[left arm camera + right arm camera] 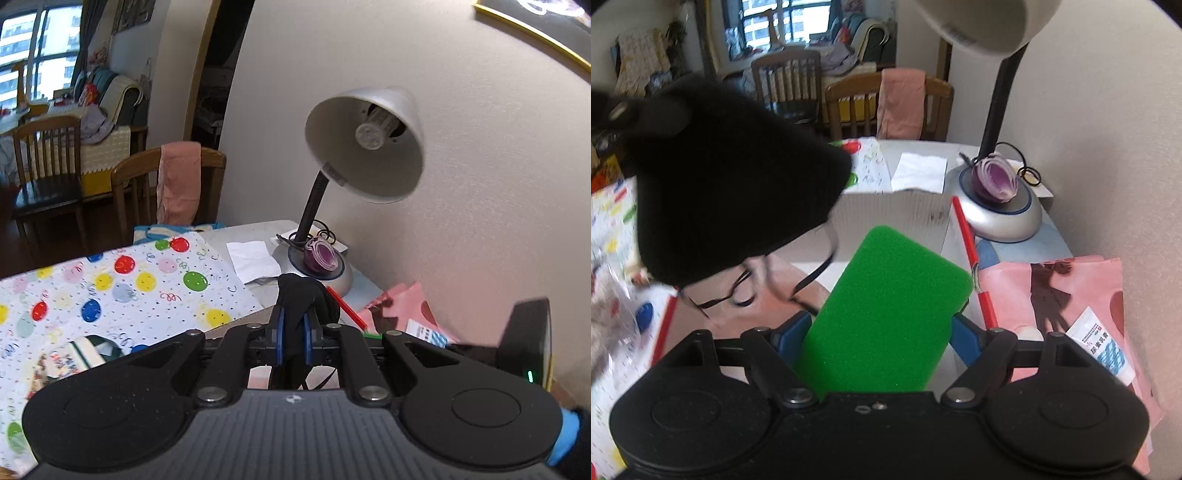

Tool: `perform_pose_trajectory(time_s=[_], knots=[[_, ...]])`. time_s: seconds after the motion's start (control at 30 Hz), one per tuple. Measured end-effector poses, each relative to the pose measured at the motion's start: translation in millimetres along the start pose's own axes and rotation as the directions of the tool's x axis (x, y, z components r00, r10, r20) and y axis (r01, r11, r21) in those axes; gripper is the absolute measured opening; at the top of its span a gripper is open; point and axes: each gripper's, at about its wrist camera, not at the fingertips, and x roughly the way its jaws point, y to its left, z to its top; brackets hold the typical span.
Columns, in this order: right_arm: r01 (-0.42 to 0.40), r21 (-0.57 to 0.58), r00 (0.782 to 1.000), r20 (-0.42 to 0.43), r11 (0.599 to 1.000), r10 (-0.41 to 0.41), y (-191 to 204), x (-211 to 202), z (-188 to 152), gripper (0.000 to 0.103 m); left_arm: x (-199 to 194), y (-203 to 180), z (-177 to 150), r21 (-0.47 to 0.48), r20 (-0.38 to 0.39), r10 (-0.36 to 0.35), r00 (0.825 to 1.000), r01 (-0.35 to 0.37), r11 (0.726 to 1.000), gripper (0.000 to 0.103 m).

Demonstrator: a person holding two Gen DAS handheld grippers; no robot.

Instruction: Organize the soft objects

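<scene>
My left gripper (292, 328) is shut on a black soft cloth (301, 295), pinched between the blue pads. In the right wrist view the same black cloth (731, 177) hangs large at upper left with thin black straps (809, 280) trailing down. My right gripper (882, 332) is shut on a green sponge (886, 310), which sticks out forward between the blue pads. Both are held above a white cardboard box (897, 210) with a red rim (967, 243).
A silver desk lamp (364, 144) stands by the wall, with a purple object (997, 177) on its base. A balloon-print sheet (110, 288) covers the table at left. Pink packaging (1063, 295) lies at right. A wooden chair with pink cloth (179, 181) stands behind.
</scene>
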Motion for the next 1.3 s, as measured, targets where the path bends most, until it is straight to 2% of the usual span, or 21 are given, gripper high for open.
perform_pose_trajectory(time_s=[0.2, 0.37, 0.63, 0.9, 1.1, 1.3], knots=[[-0.018, -0.044, 0.999, -0.040, 0.999, 0.017, -1, 18, -4, 0.079, 50, 1, 1, -0.039, -0.039, 0.015, 0.999, -0.016, 0.999, 0.010], [-0.041, -0.071, 0.996, -0.080, 0.997, 0.035, -1, 36, -7, 0.079, 83, 24, -8, -0.208, -0.079, -0.041, 0.996, 0.024, 0.978, 0.010], [-0.043, -0.114, 0.992, -0.120, 0.993, 0.029, 1, 53, -11, 0.080, 118, 48, -33, -0.269, -0.179, 0.011, 0.984, -0.060, 0.961, 0.010], [-0.046, -0.119, 0.989, -0.143, 0.992, 0.028, 3, 64, -12, 0.081, 136, 51, -56, -0.167, -0.285, 0.106, 0.953, -0.158, 0.973, 0.010], [-0.060, -0.118, 0.985, -0.167, 0.991, 0.039, 5, 68, -12, 0.084, 143, 40, -63, -0.034, -0.327, 0.193, 0.925, -0.215, 0.976, 0.010], [-0.056, -0.112, 0.988, -0.151, 0.992, 0.039, 4, 62, -10, 0.087, 143, 26, -67, 0.072, -0.336, 0.225, 0.915, -0.214, 0.974, 0.011]])
